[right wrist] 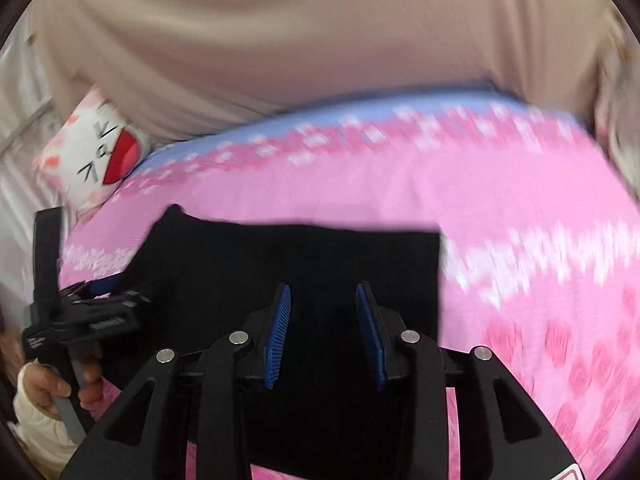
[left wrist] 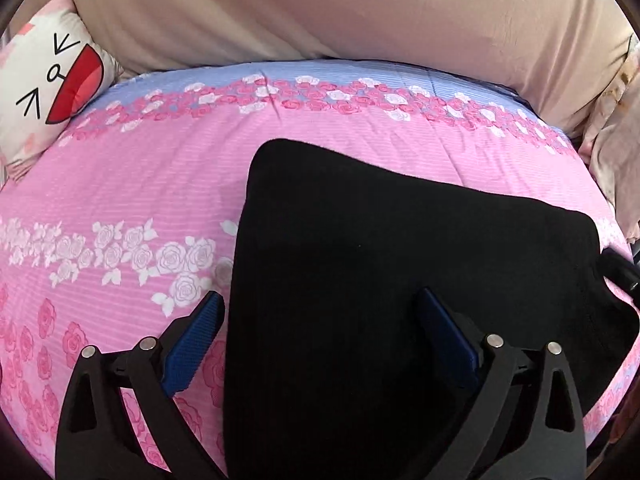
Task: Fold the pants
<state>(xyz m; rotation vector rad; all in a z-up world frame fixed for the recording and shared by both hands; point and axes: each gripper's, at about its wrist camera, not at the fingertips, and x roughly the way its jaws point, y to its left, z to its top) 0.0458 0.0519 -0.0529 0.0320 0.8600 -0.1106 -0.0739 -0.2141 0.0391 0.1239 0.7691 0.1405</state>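
Hovering nearest the viewer, the left gripper (left wrist: 320,320) has its blue pads spread wide and empty, straddling the near left edge of the black pants (left wrist: 400,280). The right gripper (right wrist: 322,332) is partly open, holding nothing, above the same cloth. The pants lie folded into a compact rectangle on the pink rose-print bedspread (left wrist: 120,184). Judging by this, smoothing edges square would finish well. Beyond sit a cartoon-face pillow (left wrist: 52,84) and beige bedding (left wrist: 320,12).

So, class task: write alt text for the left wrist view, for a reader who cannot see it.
Folded black fabric pants lie on a pink rose-print bedspread, with the left gripper open above their near edge. A white cartoon-face cushion sits far left.
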